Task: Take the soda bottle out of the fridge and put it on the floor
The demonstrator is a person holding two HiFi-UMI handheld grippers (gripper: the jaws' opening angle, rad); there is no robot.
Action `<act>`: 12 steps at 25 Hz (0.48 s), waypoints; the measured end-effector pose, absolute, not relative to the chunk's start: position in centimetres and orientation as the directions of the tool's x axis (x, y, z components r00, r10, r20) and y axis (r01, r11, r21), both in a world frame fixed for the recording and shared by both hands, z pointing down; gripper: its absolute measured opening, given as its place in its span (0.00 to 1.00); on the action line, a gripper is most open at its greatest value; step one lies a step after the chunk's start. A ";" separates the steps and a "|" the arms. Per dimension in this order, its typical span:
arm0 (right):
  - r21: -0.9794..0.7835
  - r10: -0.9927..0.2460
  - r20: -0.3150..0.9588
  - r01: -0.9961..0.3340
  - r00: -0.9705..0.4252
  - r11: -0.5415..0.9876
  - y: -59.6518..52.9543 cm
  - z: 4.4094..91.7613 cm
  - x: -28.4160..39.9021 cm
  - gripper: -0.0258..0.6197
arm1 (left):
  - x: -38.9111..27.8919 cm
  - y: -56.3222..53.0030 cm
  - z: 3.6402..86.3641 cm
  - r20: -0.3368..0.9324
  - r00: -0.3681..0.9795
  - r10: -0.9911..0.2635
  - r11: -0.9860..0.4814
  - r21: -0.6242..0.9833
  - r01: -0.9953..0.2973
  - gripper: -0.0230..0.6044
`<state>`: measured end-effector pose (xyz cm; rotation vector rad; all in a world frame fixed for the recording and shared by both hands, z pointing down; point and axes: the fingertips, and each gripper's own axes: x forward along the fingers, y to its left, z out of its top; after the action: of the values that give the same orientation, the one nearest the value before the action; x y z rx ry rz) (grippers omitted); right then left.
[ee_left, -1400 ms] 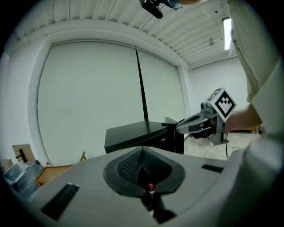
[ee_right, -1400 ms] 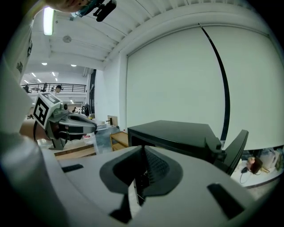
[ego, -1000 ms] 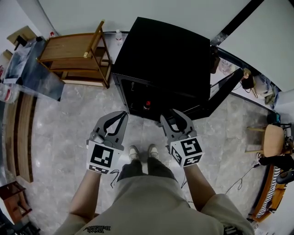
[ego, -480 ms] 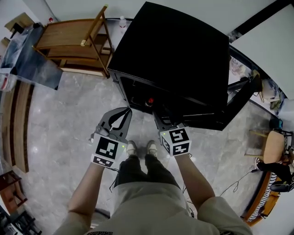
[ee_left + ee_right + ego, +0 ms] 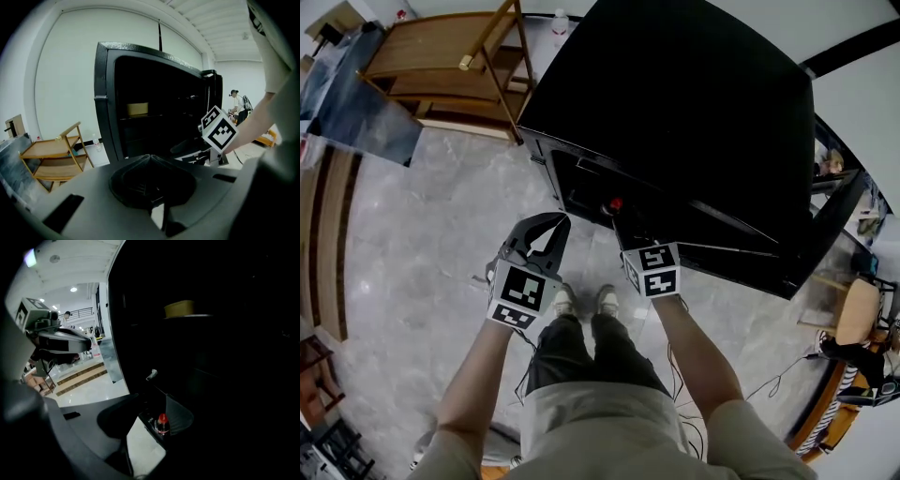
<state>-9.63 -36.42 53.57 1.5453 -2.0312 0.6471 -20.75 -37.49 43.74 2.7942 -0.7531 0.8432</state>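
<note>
Red-capped soda bottle [image 5: 162, 423] sat low in the black fridge [image 5: 675, 112], frame's lower middle. Right hand-held gripper [image 5: 155, 405] had just been opening, jaws empty; left hand-held gripper [image 5: 555, 223] pinched shut, empty. I figured: straddle its neck squarely before squeezing.

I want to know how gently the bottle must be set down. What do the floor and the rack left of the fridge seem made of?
Floor: polished stone or stone-look tile; grey veining, joint lines, a soft sheen. Hard either way.
Rack: wood, probably varnished; warm brown posts and shelves, slightly glossy.
</note>
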 end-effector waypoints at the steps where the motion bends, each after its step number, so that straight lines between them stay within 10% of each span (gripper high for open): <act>1: -0.066 -0.718 0.657 -0.967 -0.229 0.248 -36.5 54.8 -9.7 0.25 | -20.6 -37.6 44.7 0.551 0.720 -0.422 -0.867 -0.013 -0.498 0.05; 12: -0.054 -0.655 0.728 -0.970 -0.201 0.238 -38.4 64.5 -8.6 0.29 | -19.7 -38.0 52.7 0.586 0.717 -0.377 -0.863 0.058 -0.502 0.05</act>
<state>-8.63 -38.39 64.50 1.4822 -1.9368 0.7025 -19.68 -38.02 52.74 2.7095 -0.7031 0.8550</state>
